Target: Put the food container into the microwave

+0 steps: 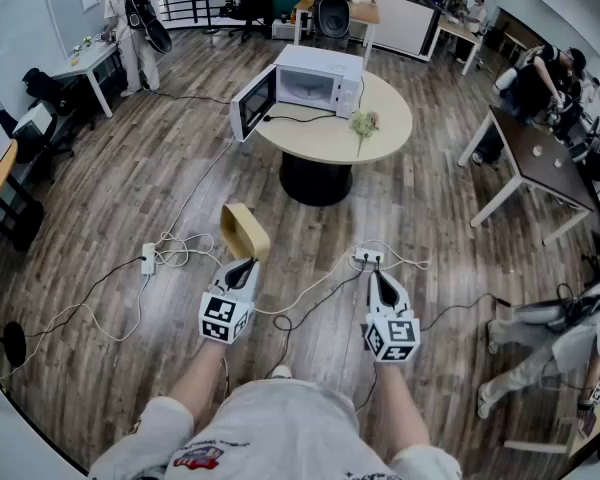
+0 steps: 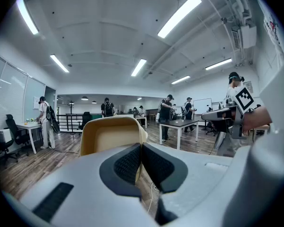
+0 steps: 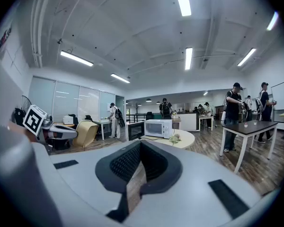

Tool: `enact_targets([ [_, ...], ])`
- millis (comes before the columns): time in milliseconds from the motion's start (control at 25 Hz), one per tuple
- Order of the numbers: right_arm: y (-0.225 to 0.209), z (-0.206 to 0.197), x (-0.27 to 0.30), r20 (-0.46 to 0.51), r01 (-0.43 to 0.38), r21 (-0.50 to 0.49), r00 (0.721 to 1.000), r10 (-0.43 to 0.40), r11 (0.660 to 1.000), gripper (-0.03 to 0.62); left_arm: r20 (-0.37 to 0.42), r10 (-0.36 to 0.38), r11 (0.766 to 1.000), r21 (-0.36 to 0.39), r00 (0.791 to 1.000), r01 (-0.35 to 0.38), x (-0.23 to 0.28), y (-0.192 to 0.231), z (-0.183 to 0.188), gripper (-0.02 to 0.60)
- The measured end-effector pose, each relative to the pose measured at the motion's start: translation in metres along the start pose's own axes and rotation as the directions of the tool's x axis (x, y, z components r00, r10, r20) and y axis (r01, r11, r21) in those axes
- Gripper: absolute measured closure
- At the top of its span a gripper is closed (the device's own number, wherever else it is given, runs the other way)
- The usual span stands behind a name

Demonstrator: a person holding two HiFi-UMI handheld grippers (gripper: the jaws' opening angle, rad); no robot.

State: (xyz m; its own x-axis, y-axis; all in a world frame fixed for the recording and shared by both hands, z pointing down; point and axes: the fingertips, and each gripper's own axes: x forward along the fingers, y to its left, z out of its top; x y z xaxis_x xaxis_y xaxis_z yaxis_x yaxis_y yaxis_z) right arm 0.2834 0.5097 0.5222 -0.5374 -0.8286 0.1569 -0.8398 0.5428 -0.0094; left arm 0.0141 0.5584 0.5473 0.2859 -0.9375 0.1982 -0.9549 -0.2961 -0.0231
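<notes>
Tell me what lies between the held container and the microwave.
Head view: mostly bare wood floor, with a black cable alongside, between the food container in the left gripper and the microwave; then the round table's edge.

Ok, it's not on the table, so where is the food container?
The food container is pinched in the left tool, left of centre in the head view, over the floor, short of the round table bearing the microwave.

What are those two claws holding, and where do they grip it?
Left gripper pinches the container by its rim; right gripper holds nothing.
</notes>
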Motion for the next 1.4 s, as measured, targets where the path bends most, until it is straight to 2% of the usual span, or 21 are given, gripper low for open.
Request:
enact_targets([
  [200,0.006,-0.010,-0.008,0.025,-0.044,0.034,0.999,0.044,0.998,0.592,0.009,0.019,1.000,-0.004,1.000,-0.019,-0.009,0.003,-0.005,0.569],
  [400,0.004,0.000,-0.012,0.093,-0.019,0.054,0.996,0.014,0.998,0.591,0.008,0.022,1.000,-0.013,1.000,-0.022,-0.010,-0.001,-0.008,0.569],
  [1120,0.017,-0.010,0.005,-0.001,-0.009,0.094,1.000,0.009,0.996,0.591,-0.006,0.012,0.999,-0.050,1.000,-0.012,-0.009,0.015,-0.022,0.569],
  [1400,0.012,-0.014,0.036,-0.008,-0.023,0.116,1.000,0.024,0.993,0.591,-0.041,0.017,0.998,-0.061,0.999,-0.020,0.012,0.034,-0.031,0.569],
])
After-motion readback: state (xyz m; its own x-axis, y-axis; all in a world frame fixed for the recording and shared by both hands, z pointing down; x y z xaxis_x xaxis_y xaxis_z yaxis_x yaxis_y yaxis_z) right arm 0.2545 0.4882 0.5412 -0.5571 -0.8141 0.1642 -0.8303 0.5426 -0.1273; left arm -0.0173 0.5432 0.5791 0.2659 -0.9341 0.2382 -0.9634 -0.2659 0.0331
